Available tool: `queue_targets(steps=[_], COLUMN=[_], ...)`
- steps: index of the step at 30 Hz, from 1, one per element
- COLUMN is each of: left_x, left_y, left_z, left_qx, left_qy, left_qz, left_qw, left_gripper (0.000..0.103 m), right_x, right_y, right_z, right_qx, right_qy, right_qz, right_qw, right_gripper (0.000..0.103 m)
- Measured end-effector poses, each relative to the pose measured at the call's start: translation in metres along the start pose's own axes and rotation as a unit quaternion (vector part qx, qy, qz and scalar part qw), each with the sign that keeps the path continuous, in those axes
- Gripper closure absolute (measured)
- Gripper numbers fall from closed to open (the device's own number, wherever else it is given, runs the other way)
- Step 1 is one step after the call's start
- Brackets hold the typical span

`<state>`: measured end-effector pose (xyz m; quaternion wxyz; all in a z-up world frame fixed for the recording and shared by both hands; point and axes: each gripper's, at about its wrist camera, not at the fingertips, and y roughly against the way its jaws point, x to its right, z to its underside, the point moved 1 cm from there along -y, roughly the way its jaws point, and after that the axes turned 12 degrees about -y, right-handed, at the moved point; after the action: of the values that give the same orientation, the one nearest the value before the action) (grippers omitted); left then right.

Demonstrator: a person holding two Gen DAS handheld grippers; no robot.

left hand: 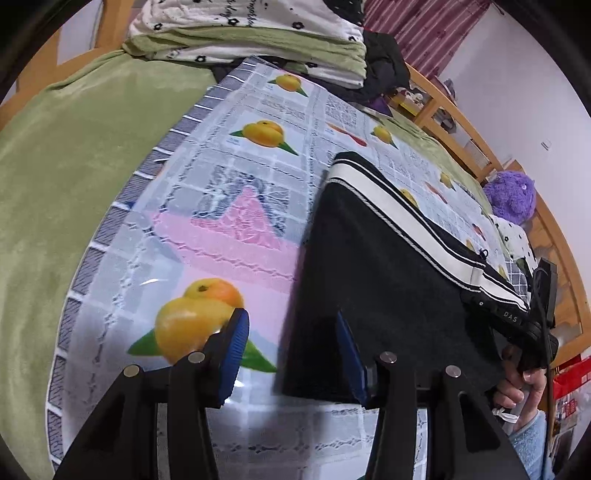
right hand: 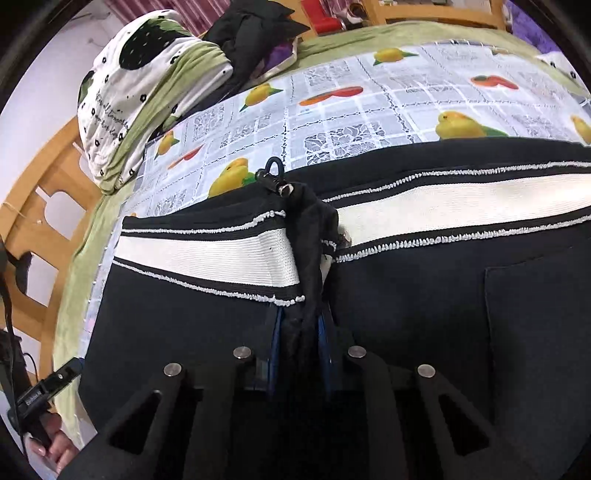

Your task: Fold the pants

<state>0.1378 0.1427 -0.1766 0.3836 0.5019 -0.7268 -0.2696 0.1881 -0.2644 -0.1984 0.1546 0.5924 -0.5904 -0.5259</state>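
Black pants with a white side stripe lie folded on a fruit-print tablecloth. My left gripper is open and empty at the pants' near left edge; its right pad lies over the black cloth. In the right wrist view the pants fill the frame, with the white stripe across them. My right gripper is shut on a bunched fold of the pants near the drawstring.
A green blanket covers the bed around the tablecloth. Folded white and green bedding and dark clothes lie at the far end. A purple plush toy sits by the wooden bed rail.
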Motion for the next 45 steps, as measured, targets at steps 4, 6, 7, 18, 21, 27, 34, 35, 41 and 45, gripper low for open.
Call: queue_targets(steps=[4, 6, 7, 18, 21, 27, 34, 35, 41, 45], left_x=[0.012, 0.017, 0.020, 0.024, 0.033, 0.037, -0.002, -0.011, -0.026, -0.017], left_y=[-0.005, -0.010, -0.014, -0.075, -0.082, -0.061, -0.007, 0.000, 0.019, 0.036], left_z=[-0.014, -0.022, -0.028, -0.066, -0.071, -0.062, -0.013, -0.006, 0.006, 0.021], left_qx=[-0.008, -0.016, -0.020, -0.059, -0.057, -0.025, -0.015, -0.017, -0.029, -0.032], left_qy=[-0.030, -0.036, -0.043, -0.091, -0.099, -0.108, -0.069, -0.057, -0.016, -0.021], left_qz=[-0.006, 0.007, 0.010, 0.000, 0.000, -0.035, -0.073, -0.074, -0.083, -0.109], left_qw=[0.9995, 0.9992, 0.9988, 0.9941, 0.9935, 0.9933, 0.9948, 0.9954, 0.9960, 0.9933], left_gripper=[0.057, 0.057, 0.057, 0.057, 0.070, 0.092, 0.092, 0.092, 0.078, 0.057], right_x=[-0.010, 0.000, 0.012, 0.197, 0.221, 0.226, 0.193, 0.187, 0.161, 0.166], right_y=[0.023, 0.057, 0.079, 0.186, 0.177, 0.145, 0.138, 0.136, 0.132, 0.160], right_z=[0.007, 0.018, 0.027, 0.093, 0.088, 0.054, 0.052, 0.057, 0.072, 0.059], right_qx=[-0.009, 0.013, 0.029, 0.089, 0.095, 0.106, 0.070, 0.059, 0.043, 0.073], right_qy=[0.035, 0.046, 0.051, -0.176, -0.236, -0.254, -0.206, -0.199, -0.148, -0.129], right_qz=[0.042, 0.041, 0.047, 0.114, 0.044, 0.011, 0.030, 0.024, 0.038, 0.054], right_qw=[0.998, 0.998, 0.997, 0.974, 0.966, 0.961, 0.976, 0.978, 0.987, 0.987], right_gripper=[0.078, 0.070, 0.063, 0.048, 0.048, 0.087, 0.089, 0.089, 0.083, 0.072])
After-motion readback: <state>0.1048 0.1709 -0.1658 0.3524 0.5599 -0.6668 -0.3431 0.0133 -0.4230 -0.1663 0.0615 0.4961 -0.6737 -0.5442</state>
